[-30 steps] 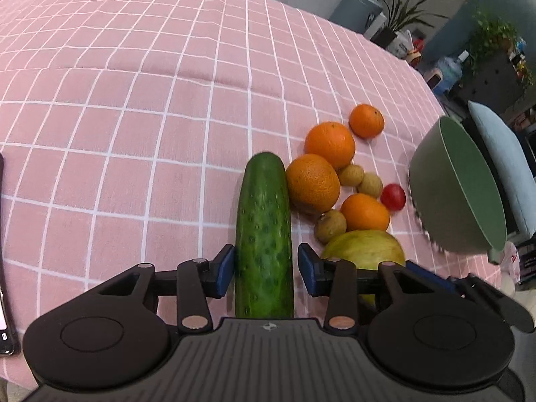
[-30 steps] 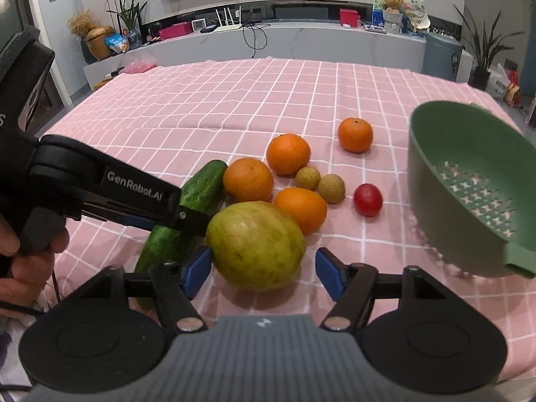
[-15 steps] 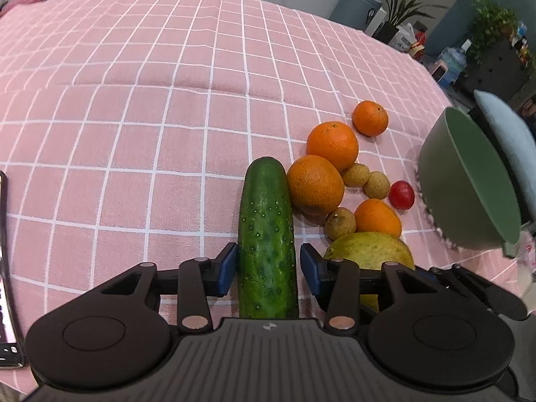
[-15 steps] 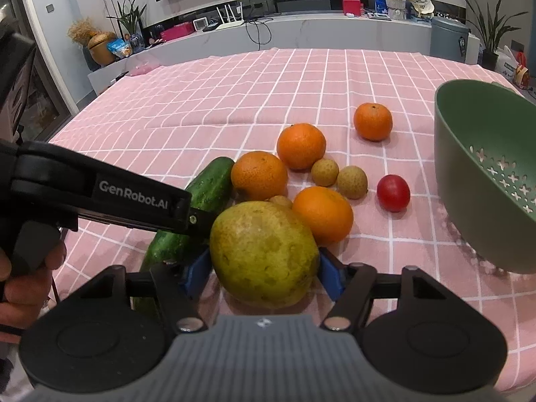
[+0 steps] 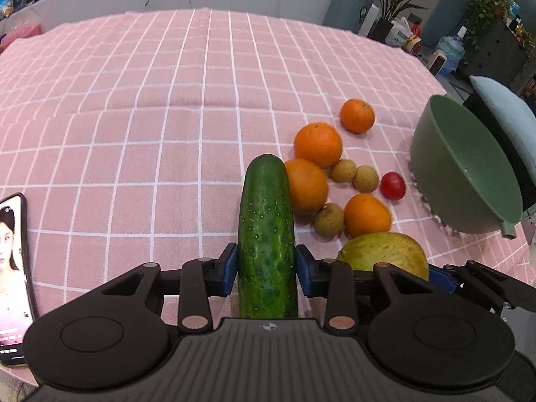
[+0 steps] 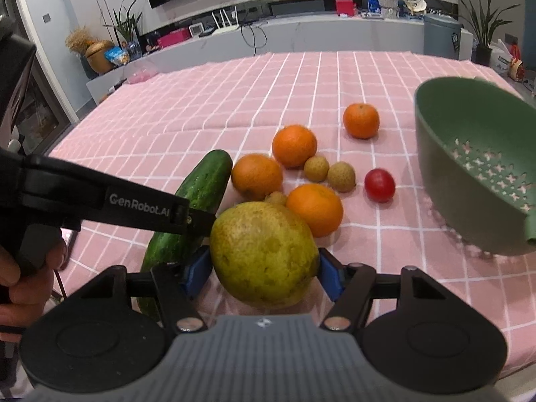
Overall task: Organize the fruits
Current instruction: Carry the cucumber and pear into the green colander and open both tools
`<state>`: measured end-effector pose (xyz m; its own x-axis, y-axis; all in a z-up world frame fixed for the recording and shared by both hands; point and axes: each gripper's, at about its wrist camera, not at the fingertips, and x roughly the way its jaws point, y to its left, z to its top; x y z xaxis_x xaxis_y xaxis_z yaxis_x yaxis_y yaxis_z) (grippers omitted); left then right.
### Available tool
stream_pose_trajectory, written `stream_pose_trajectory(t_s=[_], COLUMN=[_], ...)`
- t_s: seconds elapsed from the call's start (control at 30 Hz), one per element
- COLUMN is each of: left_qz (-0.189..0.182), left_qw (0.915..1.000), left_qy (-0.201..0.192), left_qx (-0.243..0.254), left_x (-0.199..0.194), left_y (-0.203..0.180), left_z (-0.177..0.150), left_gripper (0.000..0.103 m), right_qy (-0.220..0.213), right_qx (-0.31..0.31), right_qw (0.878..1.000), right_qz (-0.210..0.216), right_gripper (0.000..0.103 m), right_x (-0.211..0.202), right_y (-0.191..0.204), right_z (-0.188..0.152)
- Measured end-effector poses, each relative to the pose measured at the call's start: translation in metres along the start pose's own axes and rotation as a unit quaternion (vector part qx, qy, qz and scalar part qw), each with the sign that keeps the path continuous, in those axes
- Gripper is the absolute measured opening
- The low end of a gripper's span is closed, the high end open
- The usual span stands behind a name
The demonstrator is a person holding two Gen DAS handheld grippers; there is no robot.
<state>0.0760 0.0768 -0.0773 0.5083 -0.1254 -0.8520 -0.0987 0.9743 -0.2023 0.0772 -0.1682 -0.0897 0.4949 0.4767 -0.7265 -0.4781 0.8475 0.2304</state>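
A dark green cucumber (image 5: 266, 234) lies lengthwise between the blue pads of my left gripper (image 5: 266, 268), whose jaws are closing and now press on both its sides. My right gripper (image 6: 264, 268) is shut on a large yellow-green pear (image 6: 264, 251), also seen low on the right as the pear (image 5: 382, 254). Several oranges (image 6: 294, 145), small brown longans (image 6: 341, 177) and a red tomato (image 6: 379, 185) lie in a cluster on the pink checked cloth. The green colander (image 6: 469, 154) stands at the right, tilted.
A phone (image 5: 11, 268) with a lit screen lies at the left table edge. The left gripper's black body (image 6: 110, 201) and a hand (image 6: 20, 278) cross the left of the right wrist view. A chair (image 5: 502, 114) stands behind the colander (image 5: 469, 174).
The left pads have drawn in from a gap onto the cucumber, and the left view has tipped up. The right pads closed onto the pear, which now sits higher between them.
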Motion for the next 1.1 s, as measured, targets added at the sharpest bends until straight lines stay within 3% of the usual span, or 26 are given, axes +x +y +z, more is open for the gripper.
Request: stream_pose_trajectory(t_s=[0.3,0.6,0.93,1.1], left_qz=[0.006,-0.045,-0.122,-0.133], left_qw=[0.9973,0.9904,0.9805,0.9793], left_qy=[-0.066,-0.117,-0.131,-0.121], left_qx=[0.032,0.058,0.081,0.093], left_x=[-0.043,-0.07,-0.039,-0.01], left_y=[-0.029,-0.083,-0.153,-0.183], left_z=[0.013,0.04,0.084,0.105], left_gripper=[0.041,0.041,0.041,0.041], right_qy=[-0.063,-0.124,-0.101,-0.073], right_qx=[0.013,0.004,-0.023,-0.039], right_qw=[0.998,0.992,0.991,0.991], right_qz=[-0.005,-0.037,-0.082,-0.102], right_gripper=[0.063,0.063,0.063,0.063], right_x=[-0.05,-0.099,-0.11,-0.096], right_y=[-0.017,-0.051,-0.109,-0.138], right_z=[0.015,0.035,0.06,0.072])
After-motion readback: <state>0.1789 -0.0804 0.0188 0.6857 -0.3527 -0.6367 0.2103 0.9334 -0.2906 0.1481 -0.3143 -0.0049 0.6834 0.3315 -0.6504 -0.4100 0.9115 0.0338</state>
